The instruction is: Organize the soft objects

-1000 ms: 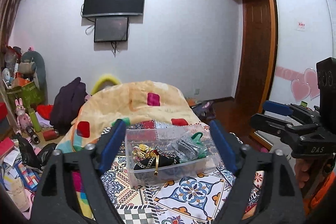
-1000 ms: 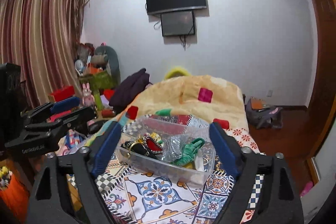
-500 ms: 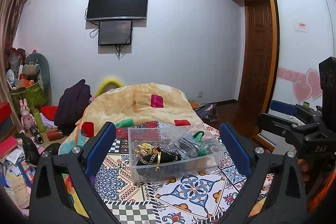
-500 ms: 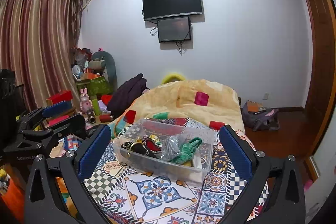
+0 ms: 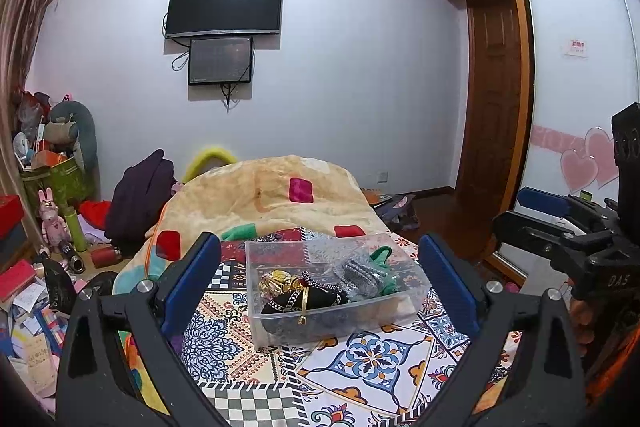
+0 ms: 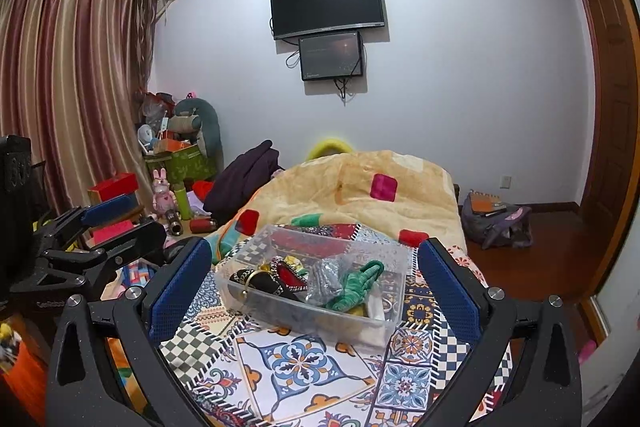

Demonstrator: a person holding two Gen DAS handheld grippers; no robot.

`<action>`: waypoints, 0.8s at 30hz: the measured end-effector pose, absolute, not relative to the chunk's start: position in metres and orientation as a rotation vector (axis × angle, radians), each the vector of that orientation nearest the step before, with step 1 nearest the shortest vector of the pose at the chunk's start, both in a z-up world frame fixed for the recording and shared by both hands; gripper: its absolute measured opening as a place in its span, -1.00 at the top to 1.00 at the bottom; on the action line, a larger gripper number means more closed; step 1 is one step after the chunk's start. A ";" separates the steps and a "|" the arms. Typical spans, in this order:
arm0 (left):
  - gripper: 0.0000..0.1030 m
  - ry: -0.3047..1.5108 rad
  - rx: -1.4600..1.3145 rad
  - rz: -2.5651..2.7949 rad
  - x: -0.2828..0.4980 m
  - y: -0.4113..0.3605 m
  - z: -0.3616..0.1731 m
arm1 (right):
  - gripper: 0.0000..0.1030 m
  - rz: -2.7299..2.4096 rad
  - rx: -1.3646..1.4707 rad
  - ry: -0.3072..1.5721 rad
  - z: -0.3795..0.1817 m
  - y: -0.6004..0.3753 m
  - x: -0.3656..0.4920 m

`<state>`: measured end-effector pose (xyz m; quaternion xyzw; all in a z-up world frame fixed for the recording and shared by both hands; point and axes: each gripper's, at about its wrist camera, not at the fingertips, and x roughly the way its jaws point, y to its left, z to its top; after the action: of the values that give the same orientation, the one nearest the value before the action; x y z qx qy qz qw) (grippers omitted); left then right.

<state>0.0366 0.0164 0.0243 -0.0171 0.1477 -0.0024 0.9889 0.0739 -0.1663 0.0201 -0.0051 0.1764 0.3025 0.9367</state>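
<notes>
A clear plastic bin [image 5: 280, 331] stands on the patterned cloth of the bed; it also shows in the right wrist view [image 6: 384, 255]. It holds soft items: a black piece with gold trim [image 5: 296, 301], a grey sparkly piece [image 5: 360, 277], a green knotted band [image 6: 352, 285] and a red heart-shaped piece [image 6: 286, 273]. My left gripper [image 5: 318, 283] is open and empty, held back from the bin. My right gripper [image 6: 314, 285] is open and empty too, also back from the bin. Each gripper shows at the edge of the other's view.
A yellow quilt [image 5: 272, 195] with coloured patches lies bunched behind the bin. Clutter, boxes and toys [image 6: 168, 187] fill the floor at the left. A bag [image 6: 496, 219] lies on the floor at the right. A wardrobe [image 5: 576, 107] stands at the right.
Both grippers have pulled back and up from the bin and opened wider. The bin and its contents have not moved.
</notes>
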 end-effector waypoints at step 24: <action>-0.96 0.298 -0.039 -0.001 0.036 0.017 0.023 | -1.00 0.619 -0.011 0.356 0.023 -0.166 0.070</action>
<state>0.0363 0.0175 0.0235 -0.0193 0.1486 -0.0006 0.9887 0.0704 -0.1663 0.0234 -0.0052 0.1741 0.3031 0.9369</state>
